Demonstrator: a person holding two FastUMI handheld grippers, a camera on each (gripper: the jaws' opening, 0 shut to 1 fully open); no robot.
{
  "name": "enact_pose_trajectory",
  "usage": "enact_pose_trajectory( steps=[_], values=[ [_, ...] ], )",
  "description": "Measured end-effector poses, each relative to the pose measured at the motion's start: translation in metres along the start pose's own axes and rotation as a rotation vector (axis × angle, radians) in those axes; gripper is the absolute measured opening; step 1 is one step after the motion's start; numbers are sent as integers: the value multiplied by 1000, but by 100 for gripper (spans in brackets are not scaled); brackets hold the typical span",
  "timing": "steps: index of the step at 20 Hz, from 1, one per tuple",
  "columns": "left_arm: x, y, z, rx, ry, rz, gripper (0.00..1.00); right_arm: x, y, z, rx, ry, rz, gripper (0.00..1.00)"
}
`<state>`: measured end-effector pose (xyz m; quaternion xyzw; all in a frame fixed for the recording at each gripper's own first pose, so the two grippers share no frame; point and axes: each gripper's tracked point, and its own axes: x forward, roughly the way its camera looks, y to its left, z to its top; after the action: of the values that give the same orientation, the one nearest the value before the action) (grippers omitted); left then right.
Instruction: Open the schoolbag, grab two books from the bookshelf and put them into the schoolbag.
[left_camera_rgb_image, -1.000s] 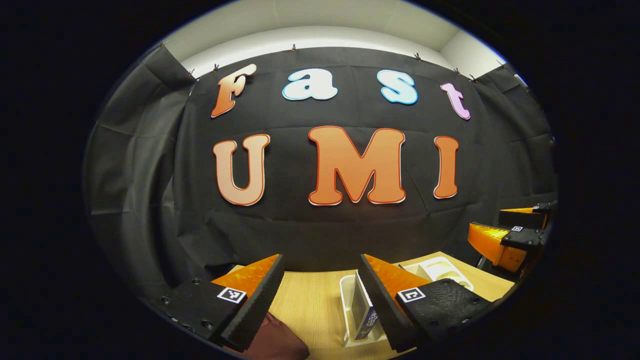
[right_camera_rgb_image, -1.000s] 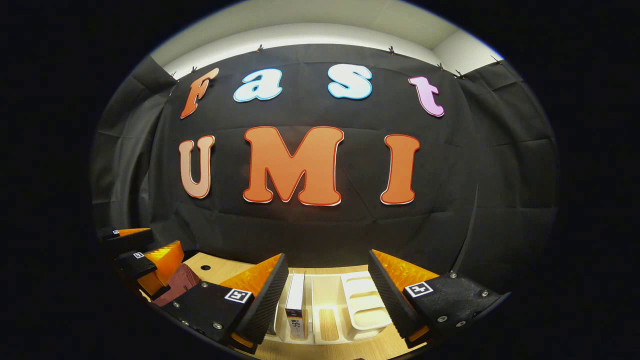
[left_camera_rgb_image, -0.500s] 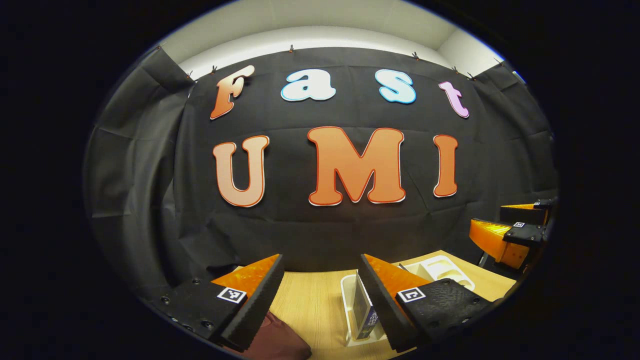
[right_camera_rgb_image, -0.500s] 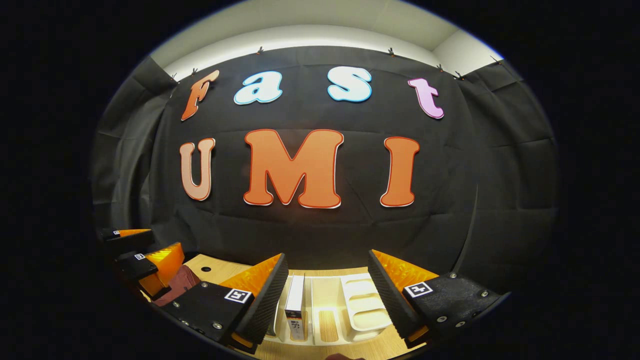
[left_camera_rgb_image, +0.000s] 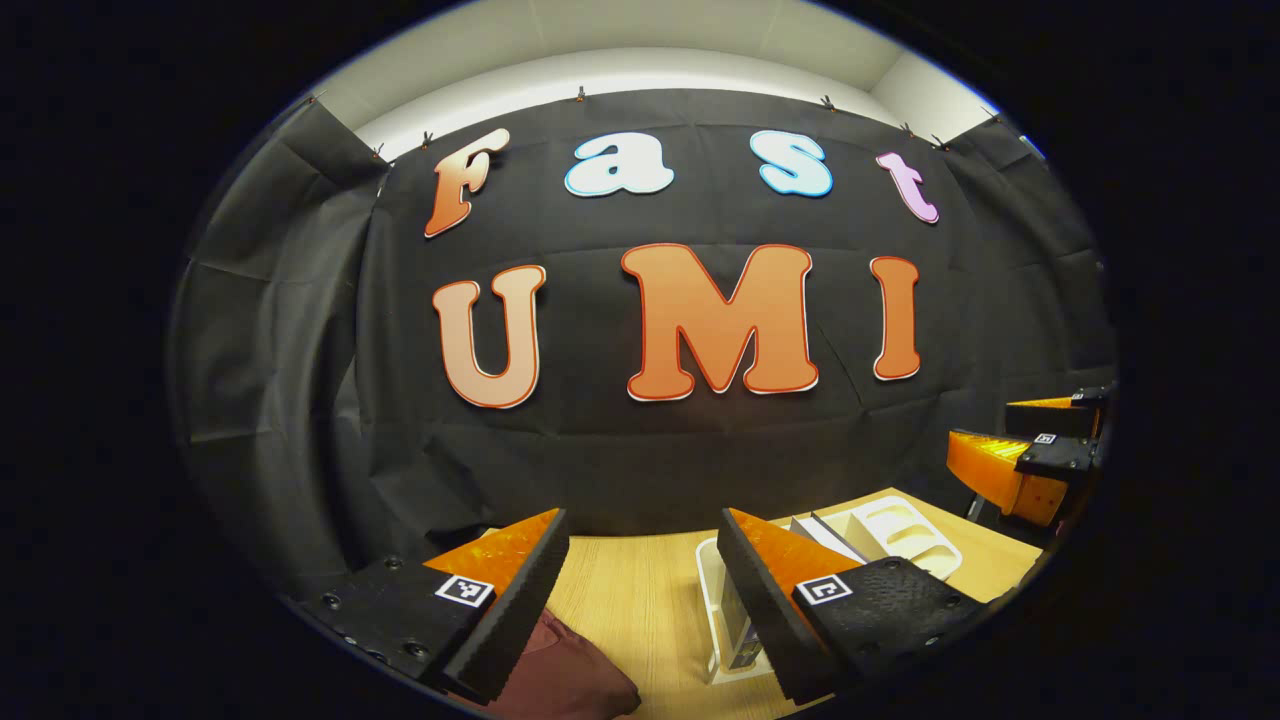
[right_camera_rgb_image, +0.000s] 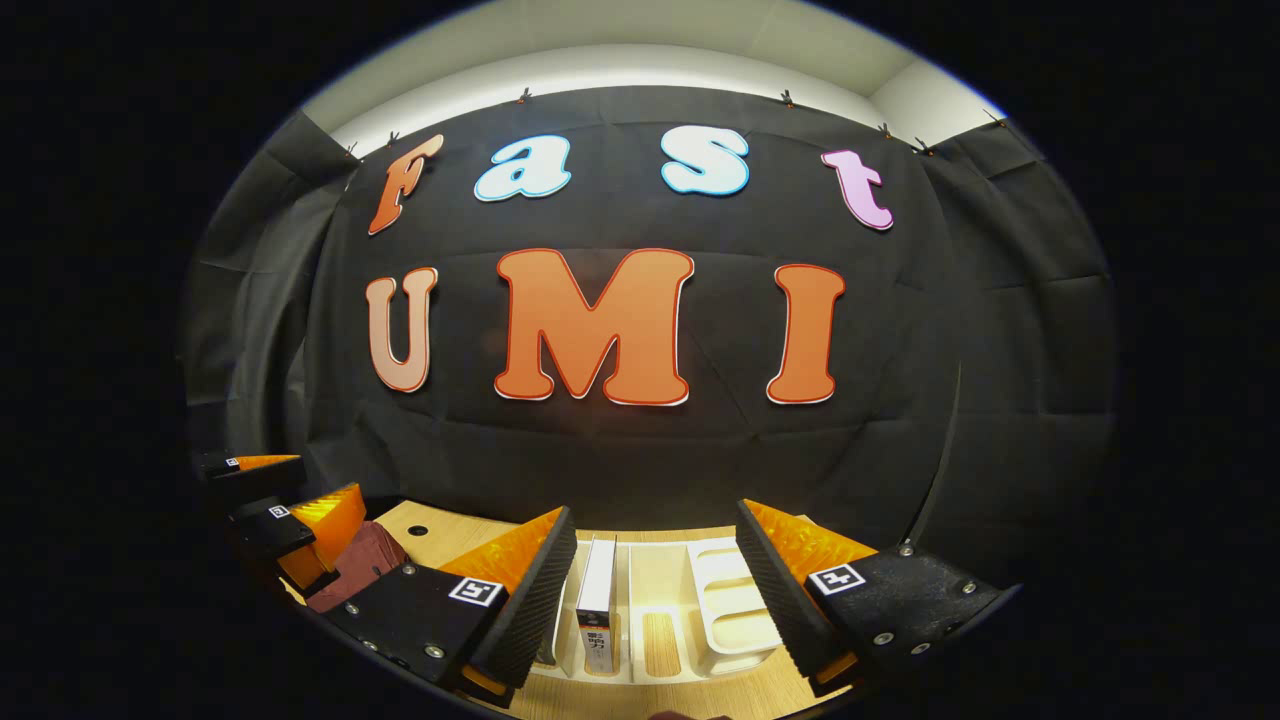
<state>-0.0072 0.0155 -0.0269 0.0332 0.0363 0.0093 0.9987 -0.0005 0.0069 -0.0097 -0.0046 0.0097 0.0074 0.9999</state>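
My left gripper (left_camera_rgb_image: 640, 530) hangs open over the wooden table (left_camera_rgb_image: 630, 590) with nothing between its fingers. Just below its left finger lies the dark red schoolbag (left_camera_rgb_image: 575, 675). The white bookshelf rack (left_camera_rgb_image: 712, 600) stands upright to the right, a book (left_camera_rgb_image: 742, 640) in it mostly hidden by my right finger. My right gripper (right_camera_rgb_image: 655, 522) is open above the rack (right_camera_rgb_image: 725, 600), where a white-spined book (right_camera_rgb_image: 597, 595) stands in the left slot. In the right gripper view the schoolbag (right_camera_rgb_image: 360, 560) lies at the far left, beside the left gripper (right_camera_rgb_image: 285, 490).
The black cloth wall rises close behind the table. In the left gripper view the right gripper (left_camera_rgb_image: 1020, 440) hovers open at the far right, above the rack's end compartments (left_camera_rgb_image: 900, 530). A small round hole (right_camera_rgb_image: 417, 529) sits in the tabletop near the bag.
Both views have shifted slightly: the wall has slid up a little and the rack sits a bit farther right in the left gripper view. Both grippers stay open.
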Motion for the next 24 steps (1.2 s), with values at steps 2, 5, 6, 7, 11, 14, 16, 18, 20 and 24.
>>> enact_pose_trajectory(
  steps=[2,5,6,7,11,14,16,18,20,24],
  values=[
    [-2,8,-7,24,9,11,94,1,2,-1,7,6,2,95],
    [-5,17,-25,55,39,5,94,1,3,-5,5,15,0,95],
    [-7,19,-33,66,55,2,95,0,4,-7,3,16,0,95],
    [-7,23,-44,84,79,3,95,0,2,-8,0,19,-3,95],
    [-12,27,-81,180,143,-16,96,1,6,-15,-11,35,-3,95],
    [-15,24,-108,243,195,-49,96,2,5,-20,-19,48,-9,95],
    [-21,19,-133,310,230,-80,96,5,4,-24,-27,56,-16,95],
    [-25,16,-157,394,252,-104,96,7,1,-29,-37,65,-28,95],
    [-27,18,-182,480,296,-125,96,10,0,-34,-44,77,-38,95],
    [-36,17,-248,623,421,-182,97,14,-7,-45,-57,97,-64,95]
  ],
)
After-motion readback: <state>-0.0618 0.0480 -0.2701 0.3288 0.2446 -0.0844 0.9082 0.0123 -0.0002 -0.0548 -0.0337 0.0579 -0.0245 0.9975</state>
